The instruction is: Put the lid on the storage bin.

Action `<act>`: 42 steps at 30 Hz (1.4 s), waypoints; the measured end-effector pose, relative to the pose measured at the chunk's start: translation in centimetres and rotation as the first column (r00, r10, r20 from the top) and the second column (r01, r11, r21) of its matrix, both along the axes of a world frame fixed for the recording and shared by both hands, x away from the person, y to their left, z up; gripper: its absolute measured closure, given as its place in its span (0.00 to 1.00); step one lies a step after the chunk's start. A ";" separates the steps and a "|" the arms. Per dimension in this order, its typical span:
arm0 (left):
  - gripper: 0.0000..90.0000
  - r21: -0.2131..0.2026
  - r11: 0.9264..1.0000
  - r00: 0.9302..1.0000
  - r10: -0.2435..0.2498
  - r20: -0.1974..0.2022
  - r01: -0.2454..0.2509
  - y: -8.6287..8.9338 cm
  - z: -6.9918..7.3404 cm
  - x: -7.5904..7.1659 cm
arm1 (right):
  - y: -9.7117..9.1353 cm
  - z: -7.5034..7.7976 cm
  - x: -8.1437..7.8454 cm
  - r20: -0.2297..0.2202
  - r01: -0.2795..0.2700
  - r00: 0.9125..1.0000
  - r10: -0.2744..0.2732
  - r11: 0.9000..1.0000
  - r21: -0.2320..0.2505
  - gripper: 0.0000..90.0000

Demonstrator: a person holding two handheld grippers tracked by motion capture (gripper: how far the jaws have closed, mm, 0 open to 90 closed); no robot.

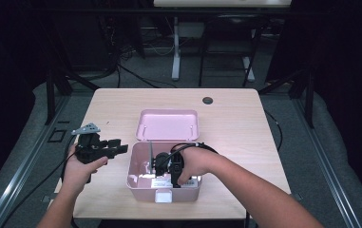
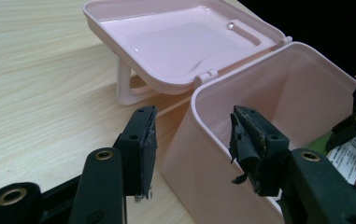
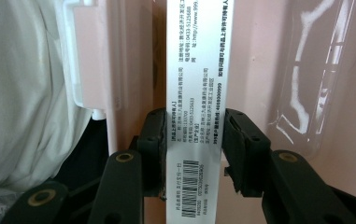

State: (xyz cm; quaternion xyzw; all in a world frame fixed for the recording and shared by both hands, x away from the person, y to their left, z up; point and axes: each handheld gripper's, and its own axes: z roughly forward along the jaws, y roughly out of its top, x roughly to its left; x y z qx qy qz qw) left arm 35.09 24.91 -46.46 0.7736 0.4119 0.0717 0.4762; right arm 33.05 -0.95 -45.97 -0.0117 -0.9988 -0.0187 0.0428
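Observation:
A pink plastic box [image 1: 133, 164] stands open near the table's front edge, its lid [image 1: 169, 124] laid back flat behind it. My right gripper [image 1: 165, 173] reaches down inside the box. In the right gripper view its pads [image 3: 154, 140] press both sides of a narrow packet [image 3: 196, 70] with a white printed label and barcode. My left gripper [image 1: 121, 149] is at the box's left side. Its jaws stand wide apart astride the box's left wall [image 2: 203, 158] without pressing it. The packet [image 2: 351, 151] shows green with a white label there.
A clear plastic piece [image 3: 320, 70] lies against the inner wall beside the packet. White fabric [image 3: 21, 93] shows outside the box wall. A round cable hole [image 1: 207, 100] sits at the table's far edge. Dark frame legs and cables stand beyond the table.

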 end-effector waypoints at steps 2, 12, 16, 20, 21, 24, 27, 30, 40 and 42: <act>0.56 0.001 1.000 1.000 -0.001 0.000 0.001 0.0 0.0 0.0 | 0.0 0.0 0.0 0.000 0.003 1.000 -0.003 1.000 -0.001 0.68; 0.56 0.000 1.000 1.000 0.002 0.000 -0.002 0.1 0.1 0.0 | -0.3 1.0 0.1 -0.006 0.048 0.999 -0.048 0.999 0.023 0.67; 0.56 0.001 1.000 1.000 0.000 0.003 0.000 0.1 0.1 0.0 | -0.4 0.9 0.1 0.002 0.049 0.999 -0.049 0.999 0.009 0.67; 0.56 0.000 1.000 1.000 0.001 0.003 -0.001 0.1 0.1 0.0 | -0.6 0.8 0.2 0.001 0.072 0.997 -0.072 0.997 0.017 0.68; 0.56 -0.001 1.000 1.000 0.002 0.000 -0.002 0.1 0.1 0.0 | -0.6 0.7 0.2 0.001 0.076 0.997 -0.076 0.997 0.011 0.68; 0.56 0.002 1.000 1.000 0.000 -0.001 0.000 0.1 0.1 0.0 | -0.8 0.3 0.3 -0.007 0.082 0.997 -0.082 0.997 0.006 0.67; 0.56 0.002 1.000 1.000 -0.002 -0.003 0.002 0.1 0.1 0.0 | -0.9 0.3 0.3 -0.010 0.094 0.996 -0.094 0.996 0.008 0.66; 0.56 0.006 1.000 1.000 0.002 -0.002 -0.002 0.1 0.1 0.0 | -0.9 0.3 0.2 -0.010 0.094 0.996 -0.094 0.996 0.002 0.67; 0.56 0.001 1.000 1.000 0.001 0.000 -0.001 0.1 0.0 0.0 | -1.1 0.8 0.2 -0.021 0.124 0.992 -0.123 0.992 0.020 0.67; 0.56 0.001 1.000 1.000 0.001 0.000 -0.001 0.1 0.0 0.0 | -1.4 1.1 0.3 -0.027 0.132 0.991 -0.131 0.991 0.027 0.68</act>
